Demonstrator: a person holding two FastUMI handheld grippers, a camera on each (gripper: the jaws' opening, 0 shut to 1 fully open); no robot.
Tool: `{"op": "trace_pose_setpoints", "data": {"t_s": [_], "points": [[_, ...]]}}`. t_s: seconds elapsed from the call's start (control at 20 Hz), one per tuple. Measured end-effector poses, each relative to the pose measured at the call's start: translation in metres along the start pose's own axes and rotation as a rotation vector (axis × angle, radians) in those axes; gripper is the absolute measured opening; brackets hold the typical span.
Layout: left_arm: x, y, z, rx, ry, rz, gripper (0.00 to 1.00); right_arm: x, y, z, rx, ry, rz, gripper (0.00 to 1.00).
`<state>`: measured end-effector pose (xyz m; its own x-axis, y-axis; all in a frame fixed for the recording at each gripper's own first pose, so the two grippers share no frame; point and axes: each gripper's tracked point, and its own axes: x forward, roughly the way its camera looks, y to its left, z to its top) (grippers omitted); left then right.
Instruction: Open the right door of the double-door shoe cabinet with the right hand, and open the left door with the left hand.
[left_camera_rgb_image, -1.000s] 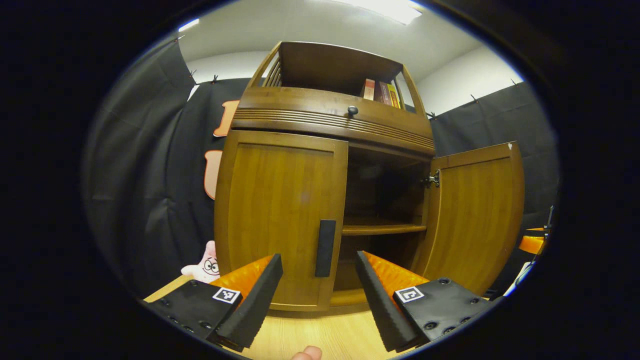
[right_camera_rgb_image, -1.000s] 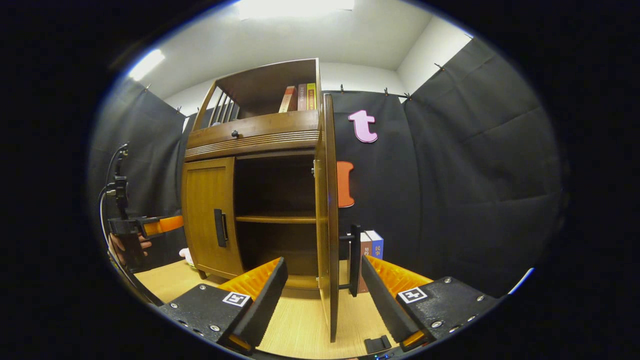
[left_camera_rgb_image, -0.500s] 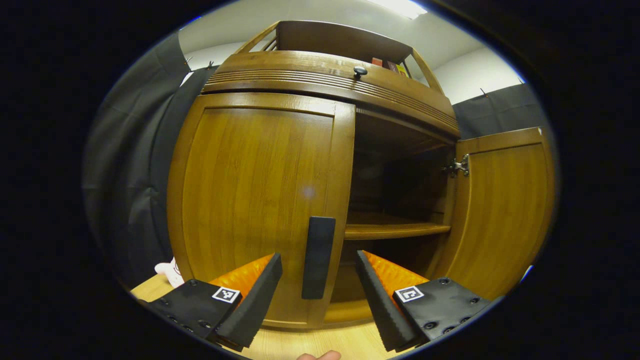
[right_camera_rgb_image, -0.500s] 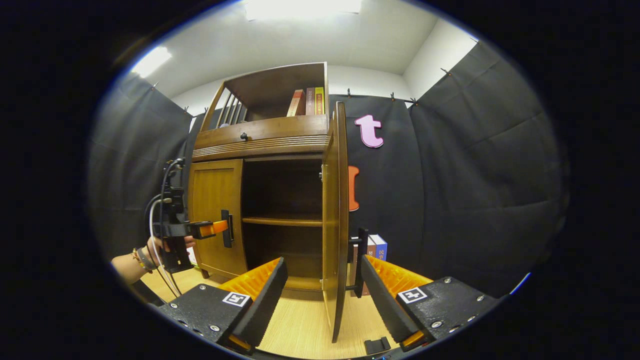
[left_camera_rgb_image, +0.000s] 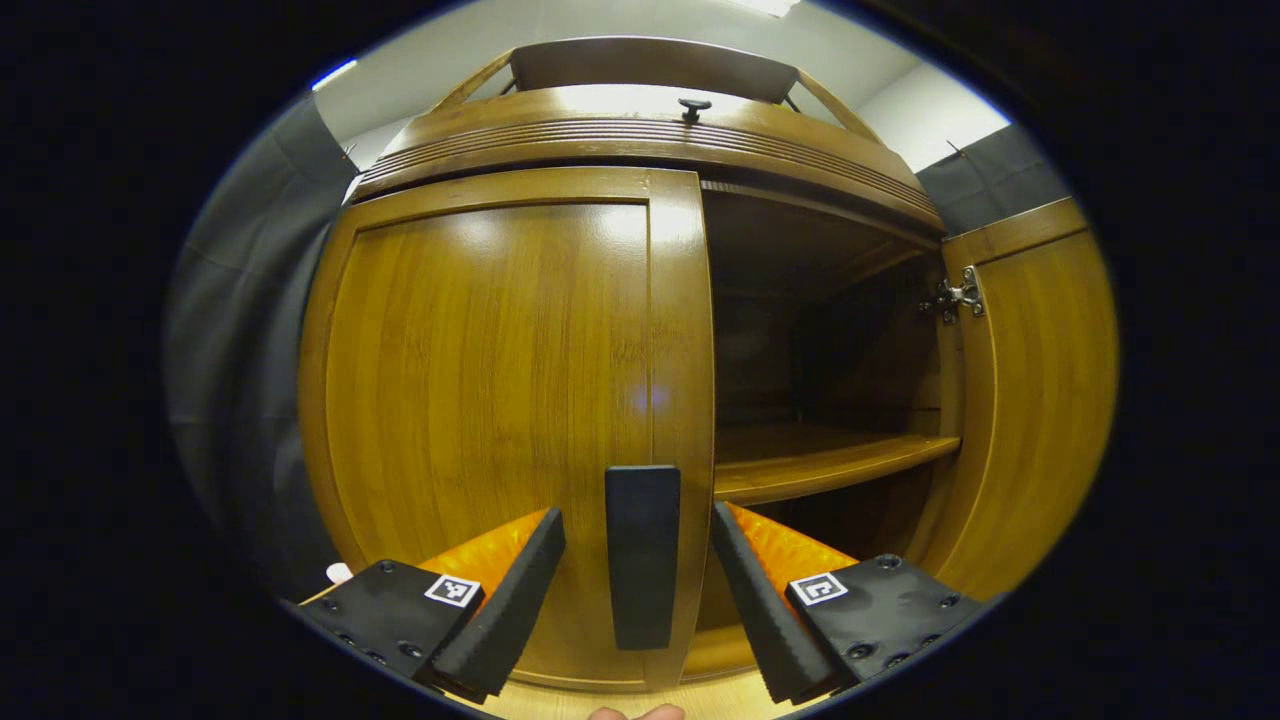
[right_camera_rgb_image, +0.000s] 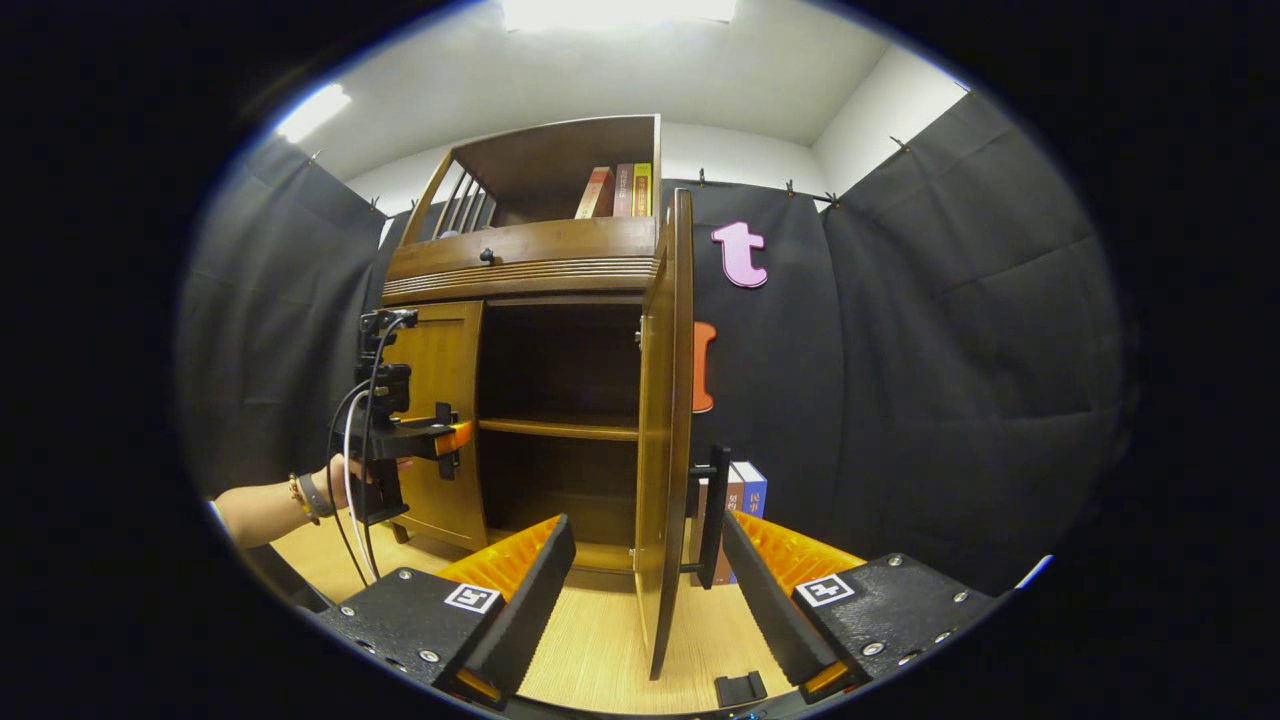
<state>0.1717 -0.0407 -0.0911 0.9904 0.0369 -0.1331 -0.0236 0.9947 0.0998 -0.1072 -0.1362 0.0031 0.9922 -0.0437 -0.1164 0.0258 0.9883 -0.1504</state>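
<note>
Left tongs (left_camera_rgb_image: 638, 560) spread wide, the black vertical bar handle (left_camera_rgb_image: 642, 556) of the closed left door (left_camera_rgb_image: 500, 400) sits in the gap between the fingers, no contact visible. Brown wooden double-door shoe cabinet (left_camera_rgb_image: 640, 140) close in front in the left gripper view. Right tongs (right_camera_rgb_image: 648, 585) also spread, gripping nothing; the open right door (right_camera_rgb_image: 662, 420) stands edge-on between the fingers, its black handle (right_camera_rgb_image: 712, 515) just beside the right-side finger, apart from it. Right gripper view shows the left tongs at the left door's handle, held by a hand (right_camera_rgb_image: 345, 480). Inner wooden shelf (right_camera_rgb_image: 560, 428) exposed. Cabinet stands on a light wooden worktop (right_camera_rgb_image: 600, 640). Upright books (right_camera_rgb_image: 740, 500) beside the cabinet, behind the open door.
</note>
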Motion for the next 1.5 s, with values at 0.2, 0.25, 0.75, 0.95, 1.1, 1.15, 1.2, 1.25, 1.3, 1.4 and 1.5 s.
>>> {"op": "trace_pose_setpoints", "data": {"t_s": [0.2,0.25,0.75,0.95,1.1,1.15,1.2,1.25,1.3,1.4,1.5], "points": [[0.004,0.004,0.000,-0.042,0.013,0.023,0.95,0.001,-0.003,0.001,0.024,-0.004,-0.001,0.92],[0.004,0.005,0.000,-0.046,0.017,0.020,0.97,0.001,-0.005,0.000,0.026,-0.004,-0.006,0.92],[0.006,-0.004,-0.002,-0.099,0.048,-0.029,0.54,-0.005,-0.006,0.002,0.036,-0.012,-0.009,0.92],[0.005,-0.003,-0.003,-0.048,0.057,-0.007,0.32,-0.006,-0.006,-0.003,0.023,0.000,-0.012,0.92],[-0.003,-0.003,-0.004,-0.048,0.077,-0.009,0.29,-0.007,-0.004,-0.001,0.026,-0.002,-0.009,0.92],[-0.006,-0.003,-0.003,-0.047,0.076,-0.014,0.28,-0.007,-0.004,0.000,0.029,-0.005,-0.005,0.92],[-0.011,-0.004,-0.003,-0.052,0.075,-0.020,0.29,-0.008,-0.004,0.001,0.030,-0.006,-0.006,0.92],[-0.016,-0.004,-0.002,-0.058,0.078,-0.022,0.30,-0.007,-0.005,0.001,0.032,-0.007,-0.008,0.92],[-0.022,-0.003,-0.001,-0.053,0.079,-0.021,0.29,-0.007,-0.004,0.001,0.035,-0.008,-0.007,0.92],[-0.040,0.000,0.001,-0.006,0.083,-0.018,0.28,-0.006,-0.003,0.001,0.040,-0.007,-0.004,0.92],[-0.060,0.005,0.004,0.024,0.096,-0.017,0.28,-0.005,0.000,0.003,0.041,-0.007,0.000,0.92]]}}
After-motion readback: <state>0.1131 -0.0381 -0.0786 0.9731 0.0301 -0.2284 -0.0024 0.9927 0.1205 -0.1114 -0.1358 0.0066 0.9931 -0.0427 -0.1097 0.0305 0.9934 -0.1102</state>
